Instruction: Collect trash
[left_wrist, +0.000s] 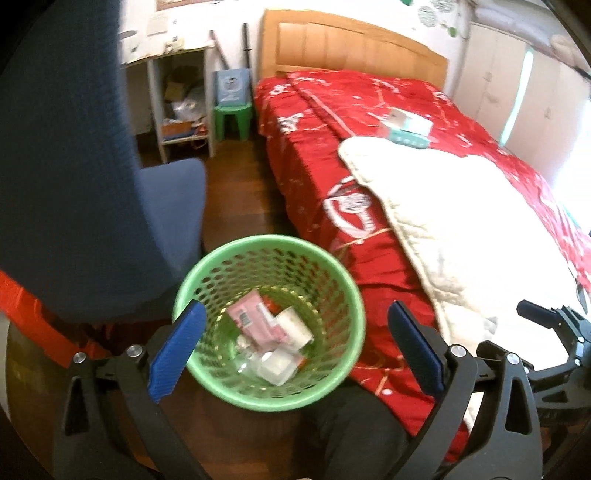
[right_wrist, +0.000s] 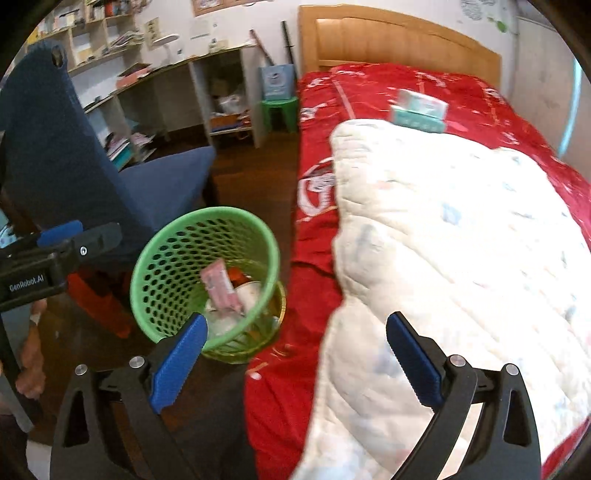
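Observation:
A green perforated waste basket stands on the floor beside the bed. Inside lie a pink packet, a white wrapper and clear plastic pieces. My left gripper hangs open above the basket with nothing between its blue pads. My right gripper is open too, over the bed's edge to the right of the basket, empty. A teal and white box lies far up on the red bedspread. The left gripper shows at the right wrist view's left edge.
A blue office chair stands left of the basket. The bed carries a white quilt. A green stool with a blue box, shelves and a wooden headboard sit at the back.

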